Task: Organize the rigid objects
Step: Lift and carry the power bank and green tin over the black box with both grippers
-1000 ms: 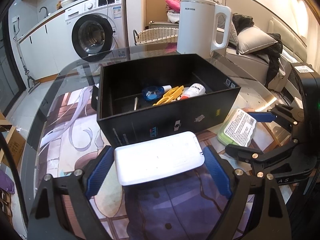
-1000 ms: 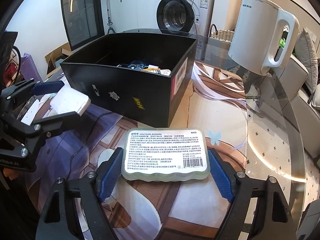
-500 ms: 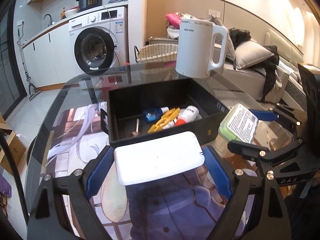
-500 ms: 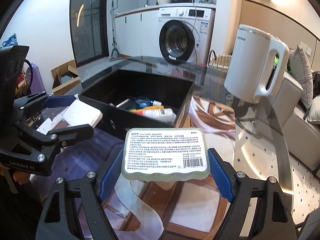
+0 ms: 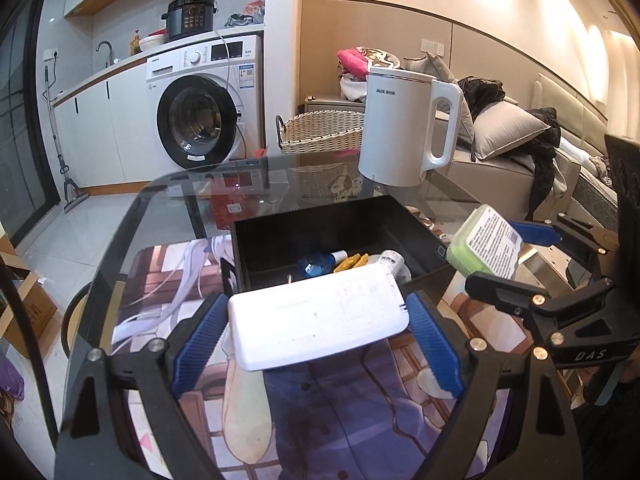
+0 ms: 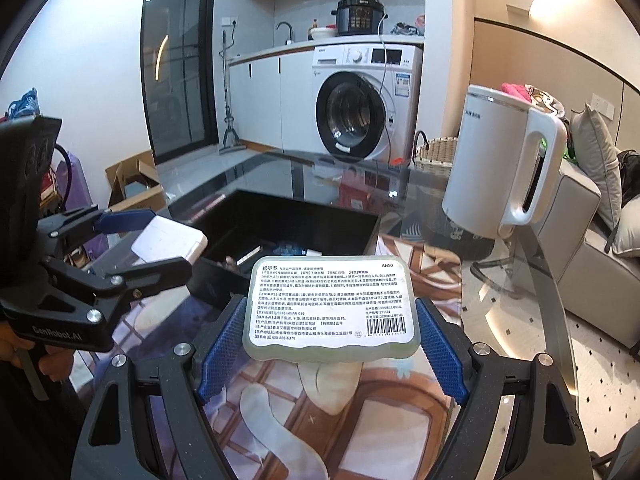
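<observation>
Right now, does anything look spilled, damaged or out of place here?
Nothing stands out. The left gripper holds a white case level, the right gripper a green labelled case, both near the open black box. No spill or damage shows.

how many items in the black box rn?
3 visible in the black box: a blue bottle at left, a yellow item in the middle, a white bottle at right. The white case in the left claw blocks the near part, so more may be hidden.

A flat white case [image 5: 318,316] and green labelled case [image 6: 332,307] hover beside the open black box [image 5: 344,226].
</observation>
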A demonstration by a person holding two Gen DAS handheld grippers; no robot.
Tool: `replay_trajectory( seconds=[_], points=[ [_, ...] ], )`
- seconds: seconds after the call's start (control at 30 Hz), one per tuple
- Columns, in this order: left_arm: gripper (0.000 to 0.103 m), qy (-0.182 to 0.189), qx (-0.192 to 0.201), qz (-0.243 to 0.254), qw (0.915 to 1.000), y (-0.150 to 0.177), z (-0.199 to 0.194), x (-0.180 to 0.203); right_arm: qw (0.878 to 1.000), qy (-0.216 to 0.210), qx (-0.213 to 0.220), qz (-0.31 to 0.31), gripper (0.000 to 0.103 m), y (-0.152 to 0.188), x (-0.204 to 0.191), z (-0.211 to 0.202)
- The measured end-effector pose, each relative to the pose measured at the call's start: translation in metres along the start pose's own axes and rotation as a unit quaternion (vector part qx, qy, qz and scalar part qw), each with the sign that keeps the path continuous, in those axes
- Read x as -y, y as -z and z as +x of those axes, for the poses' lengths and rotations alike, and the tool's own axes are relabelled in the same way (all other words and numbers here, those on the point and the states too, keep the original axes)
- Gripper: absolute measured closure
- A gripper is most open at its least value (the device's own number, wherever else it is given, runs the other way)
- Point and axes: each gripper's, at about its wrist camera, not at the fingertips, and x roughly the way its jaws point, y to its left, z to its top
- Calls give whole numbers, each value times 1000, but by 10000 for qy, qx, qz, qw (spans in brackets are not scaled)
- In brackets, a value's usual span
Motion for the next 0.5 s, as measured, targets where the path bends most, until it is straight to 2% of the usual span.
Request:
replay_trajectory(
  seconds=[0.5],
  points=[
    [13, -237, 261, -75, 9993, -13, 10, -14, 9994, -56, 307, 146, 20, -24, -2, 11]
  ],
)
